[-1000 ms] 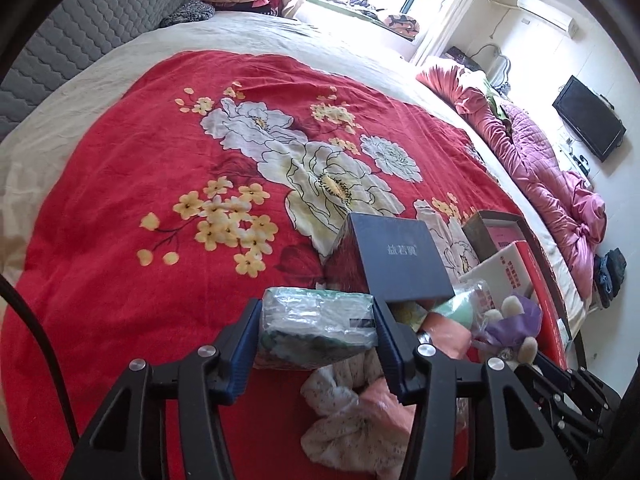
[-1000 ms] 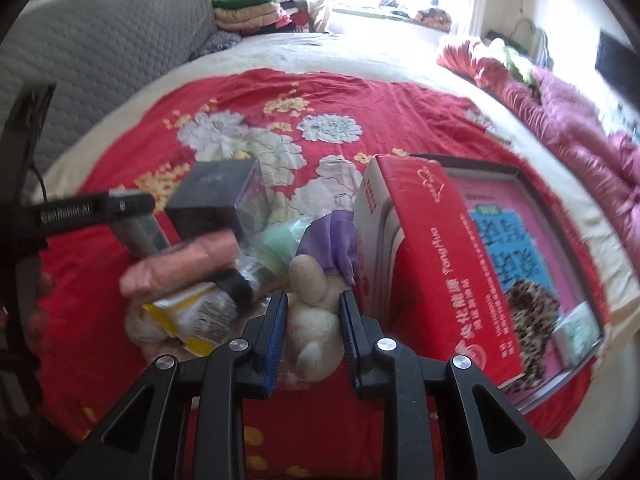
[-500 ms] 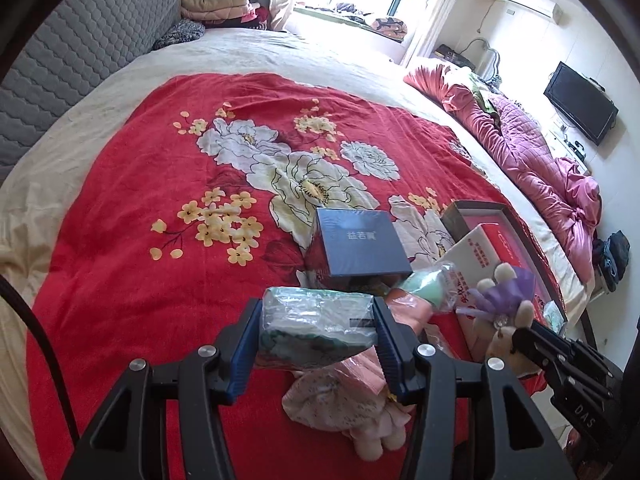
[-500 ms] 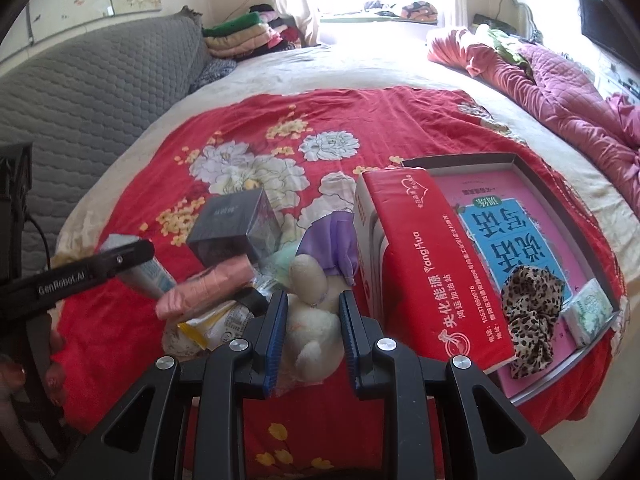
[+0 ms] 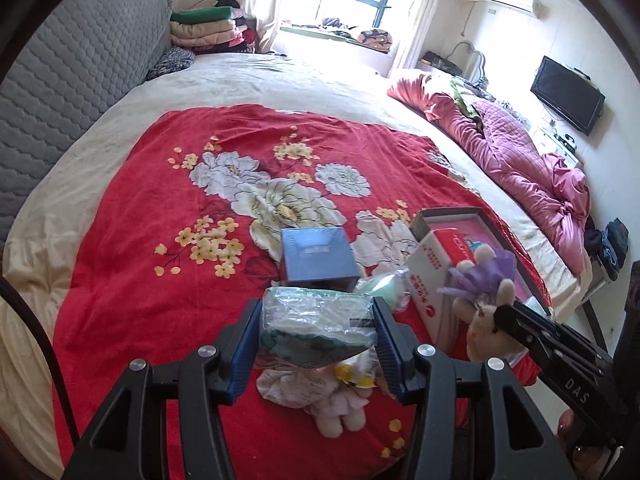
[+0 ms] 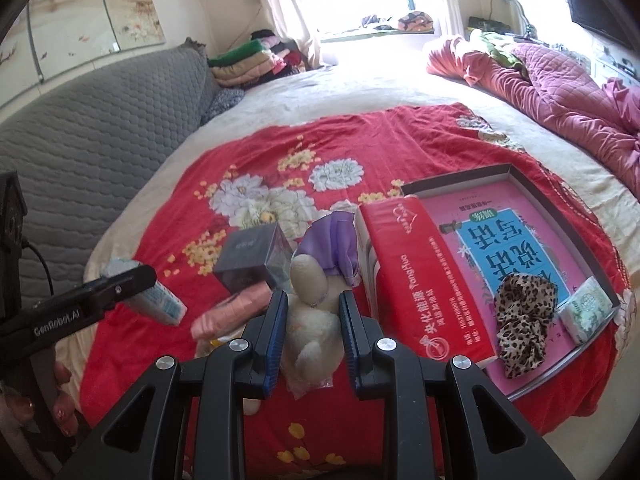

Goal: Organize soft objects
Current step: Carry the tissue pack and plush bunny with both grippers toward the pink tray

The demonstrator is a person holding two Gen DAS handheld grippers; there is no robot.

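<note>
Left hand-held gripper (image 5: 318,320) and right hand-held gripper (image 6: 313,320) are each clamped on a load, held aloft.

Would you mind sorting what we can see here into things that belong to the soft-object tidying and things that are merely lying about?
Belongs to the job:
- plastic-wrapped pack, held in the left gripper
- plush toy, held in the right gripper
- tray
- leopard scrunchie, in the tray

Just lying about:
- blue box
- folded blankets
- television

Red blanket (image 5: 132,264) open leftward — red carton (image 6: 420,280) blocks right.
</note>
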